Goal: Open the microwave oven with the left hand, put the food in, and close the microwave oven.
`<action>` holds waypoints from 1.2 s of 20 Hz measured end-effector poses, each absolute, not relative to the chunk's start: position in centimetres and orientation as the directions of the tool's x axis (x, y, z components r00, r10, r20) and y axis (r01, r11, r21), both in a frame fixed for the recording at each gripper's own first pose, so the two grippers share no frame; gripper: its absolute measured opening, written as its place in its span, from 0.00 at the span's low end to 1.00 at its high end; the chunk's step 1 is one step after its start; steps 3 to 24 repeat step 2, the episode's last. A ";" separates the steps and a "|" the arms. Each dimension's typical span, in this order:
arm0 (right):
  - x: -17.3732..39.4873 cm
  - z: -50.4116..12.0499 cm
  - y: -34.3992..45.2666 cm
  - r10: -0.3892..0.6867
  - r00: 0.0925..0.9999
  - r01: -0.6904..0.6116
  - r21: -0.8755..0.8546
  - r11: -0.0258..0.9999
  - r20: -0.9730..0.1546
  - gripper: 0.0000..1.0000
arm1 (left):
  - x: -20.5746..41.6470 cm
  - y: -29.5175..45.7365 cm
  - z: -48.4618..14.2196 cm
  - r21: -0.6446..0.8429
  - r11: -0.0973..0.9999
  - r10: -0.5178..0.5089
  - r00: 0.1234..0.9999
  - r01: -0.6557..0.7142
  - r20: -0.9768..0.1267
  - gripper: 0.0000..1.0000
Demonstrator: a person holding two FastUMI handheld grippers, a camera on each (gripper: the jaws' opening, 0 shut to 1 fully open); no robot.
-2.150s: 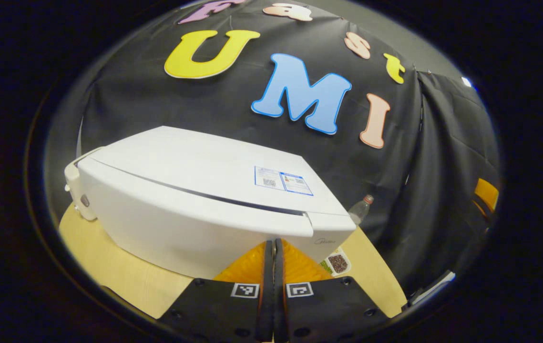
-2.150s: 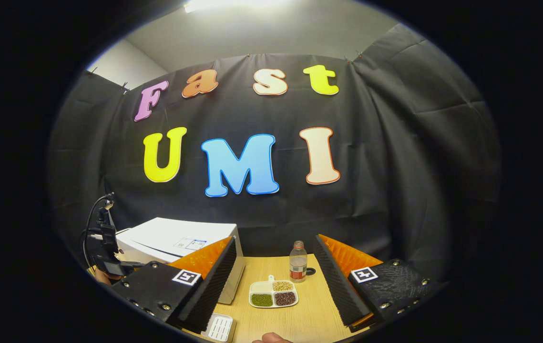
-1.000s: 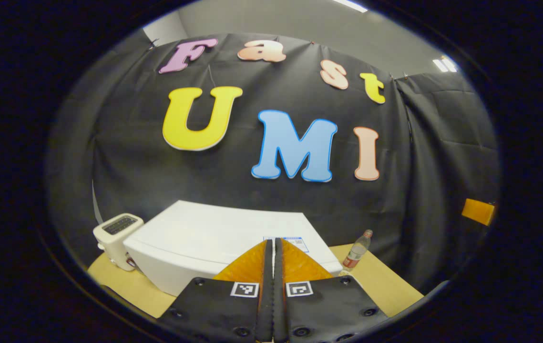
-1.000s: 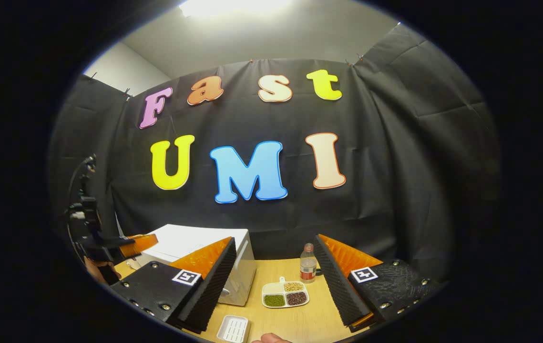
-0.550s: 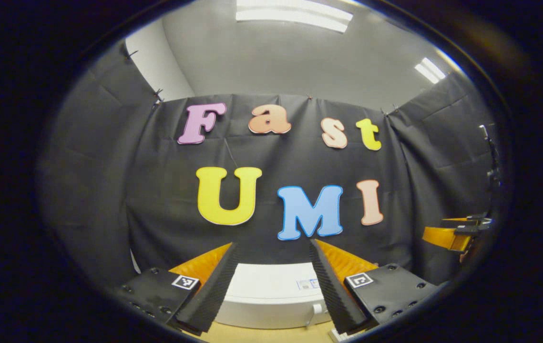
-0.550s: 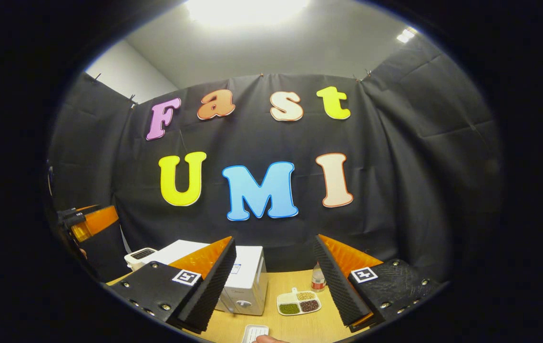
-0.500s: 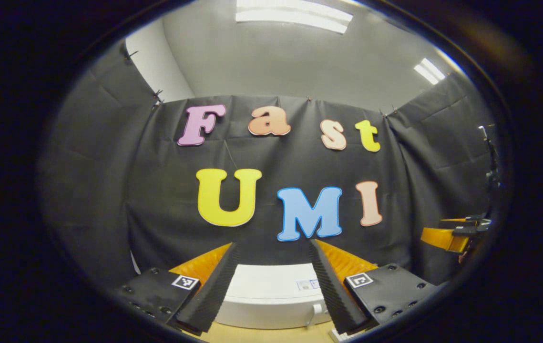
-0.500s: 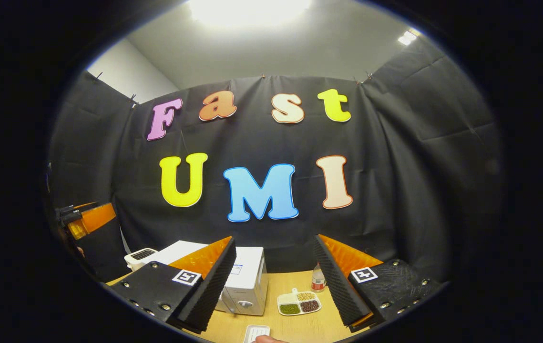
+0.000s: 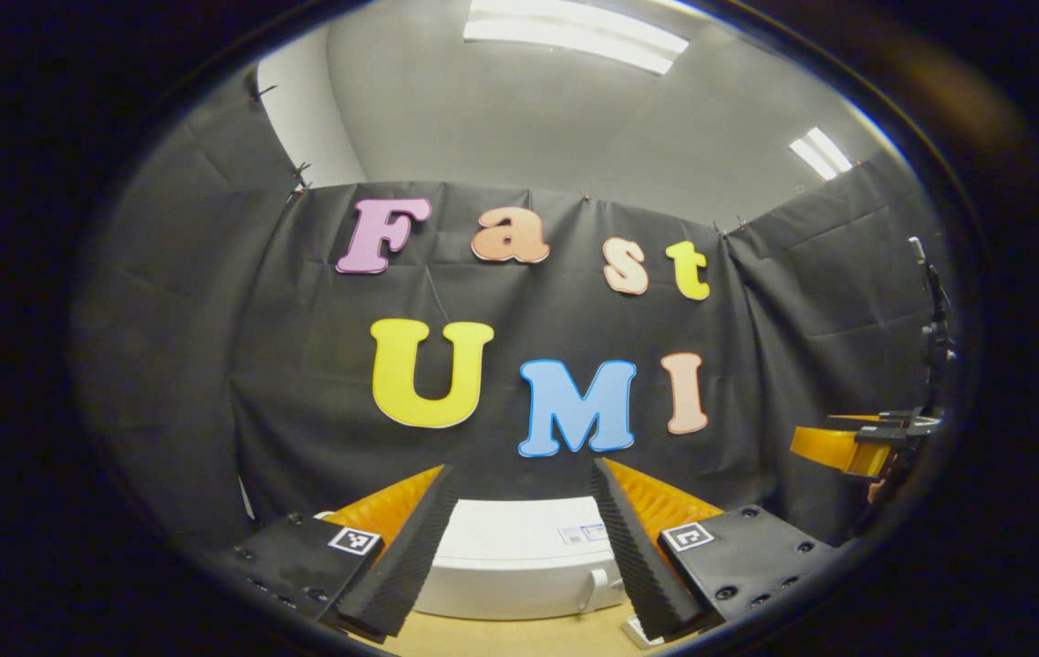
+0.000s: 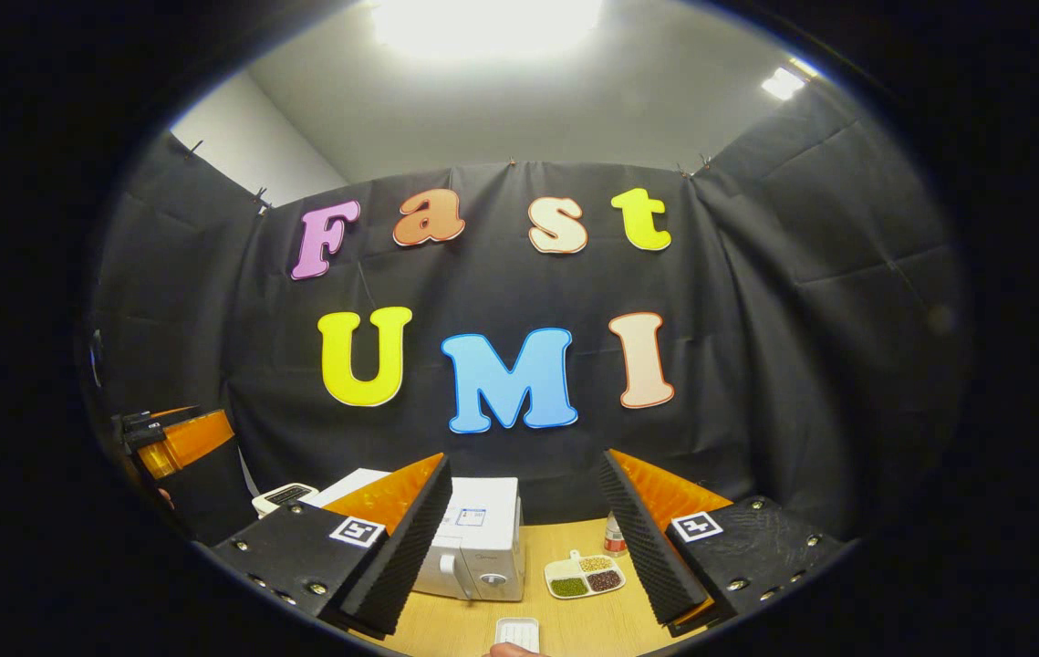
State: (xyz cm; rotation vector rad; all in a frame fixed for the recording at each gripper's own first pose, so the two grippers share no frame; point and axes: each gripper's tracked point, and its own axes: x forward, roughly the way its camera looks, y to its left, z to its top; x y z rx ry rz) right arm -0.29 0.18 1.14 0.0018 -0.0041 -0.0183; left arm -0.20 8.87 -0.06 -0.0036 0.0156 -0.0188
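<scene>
White microwave oven (image 10: 473, 538) standing on wooden table (image 10: 574, 620), door shut, seen in right gripper view between the fingers of right tongs (image 10: 524, 538), spread wide with nothing between them. Seen at far left of that view: left tongs (image 10: 177, 438), raised well above the table. Just left of the microwave oven, small white appliance (image 10: 284, 497). Right of the microwave oven, well apart from it, divided white dish of food (image 10: 585, 577) with 3 kinds of beans, resting on the table; behind it, a bottle (image 10: 613, 534), partly hidden by a finger. Near bottom edge, small white tray (image 10: 517, 631). In left gripper view, left tongs spread wide and empty, hovering above the microwave oven's top; other tongs at far right edge.
</scene>
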 end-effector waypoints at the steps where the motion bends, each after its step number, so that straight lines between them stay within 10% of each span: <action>1: -0.4 1.3 0.1 -0.020 1.000 0.020 -0.003 1.000 0.006 0.98 | -0.3 9.2 -0.2 -0.009 1.000 -0.018 1.000 0.018 -0.016 0.98; 24: -0.7 1.6 0.0 -0.020 1.000 0.020 -0.007 1.000 0.008 0.98 | -0.4 9.1 -0.2 -0.023 1.000 -0.022 1.000 0.021 -0.013 0.98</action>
